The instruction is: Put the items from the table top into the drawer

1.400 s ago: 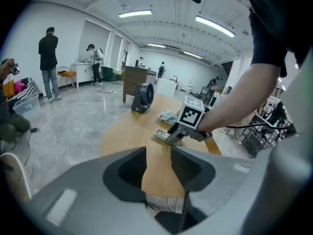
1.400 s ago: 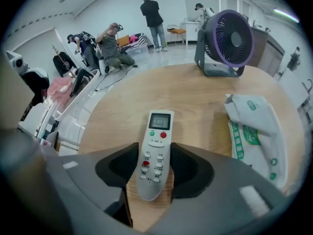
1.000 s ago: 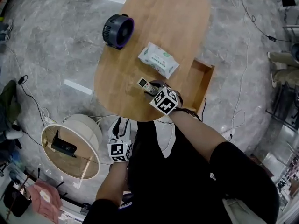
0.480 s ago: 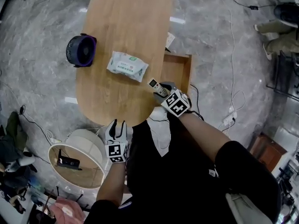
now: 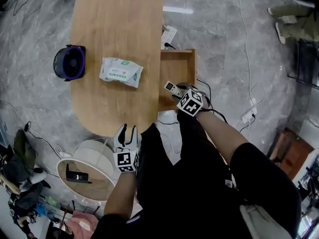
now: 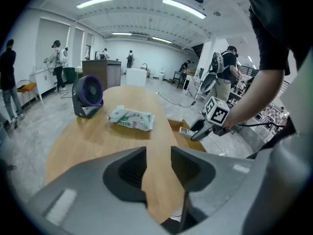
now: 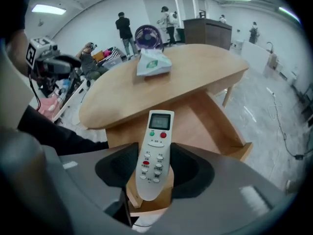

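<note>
My right gripper (image 5: 177, 91) is shut on a white remote control (image 5: 172, 88) and holds it over the near end of the open wooden drawer (image 5: 177, 64). In the right gripper view the remote (image 7: 155, 153) lies lengthwise between the jaws, display end forward, with the drawer (image 7: 208, 124) below. A white-green wipes pack (image 5: 121, 71) and a purple fan (image 5: 70, 62) rest on the oval wooden table (image 5: 119, 19). Off the table's near edge, my left gripper (image 5: 126, 132) is open and holds nothing. The left gripper view shows the wipes pack (image 6: 131, 118) and the fan (image 6: 88, 94) ahead.
A round pale side table (image 5: 87, 169) with a dark device on it stands near my left gripper. A power strip (image 5: 168, 35) and cables lie on the marble floor beside the drawer. Several people stand far back in the room.
My right gripper has carried the remote off the table's near edge and rightward, to above the open drawer. The left gripper has stayed low beside the table's near edge.
</note>
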Motion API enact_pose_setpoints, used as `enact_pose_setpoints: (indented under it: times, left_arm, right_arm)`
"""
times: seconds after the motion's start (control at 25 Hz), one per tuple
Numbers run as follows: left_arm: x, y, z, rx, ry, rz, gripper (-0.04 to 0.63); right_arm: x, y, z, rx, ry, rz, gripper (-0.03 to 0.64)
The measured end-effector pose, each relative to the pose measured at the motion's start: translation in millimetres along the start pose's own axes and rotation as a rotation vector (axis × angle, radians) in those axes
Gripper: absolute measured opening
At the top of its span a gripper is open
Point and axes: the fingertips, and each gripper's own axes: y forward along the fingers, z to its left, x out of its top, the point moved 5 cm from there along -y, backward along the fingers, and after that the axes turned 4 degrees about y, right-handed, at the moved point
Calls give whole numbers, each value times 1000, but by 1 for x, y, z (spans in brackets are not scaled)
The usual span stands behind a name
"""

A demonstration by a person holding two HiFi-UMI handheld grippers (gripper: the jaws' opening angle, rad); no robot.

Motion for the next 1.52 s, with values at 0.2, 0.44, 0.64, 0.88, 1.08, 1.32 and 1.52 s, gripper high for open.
enact_pose_setpoints:
  times: [0.2, 0.44, 0.64, 0.88, 1.08, 1.32, 1.52]
  left_arm:
    - [-2, -1, -1, -14, 12, 12, 161]
    - [-12, -10, 8, -19, 12, 20, 161]
    - [-27, -14, 18, -18, -13, 18, 155]
    - [-48, -18, 16, -43, -20, 59, 155]
    - [-60, -20, 19, -52, -55, 79, 155]
    - [-62, -19, 23, -48, -54, 86, 155]
    - [-64, -15, 23, -55, -54, 80, 155]
  right_arm:
    - [-27, 45, 21, 70, -96, 117, 230]
    - [-31, 80, 36, 106, -122, 171, 230]
    - [-36, 103, 40, 111, -190, 245, 230]
    - [-42, 118, 46, 117, -230, 284, 230]
    - [-48, 128, 49, 116, -180, 301, 230]
    - [-51, 131, 46, 108, -148, 303, 230]
    - [-44, 123, 42, 99, -107, 222, 273]
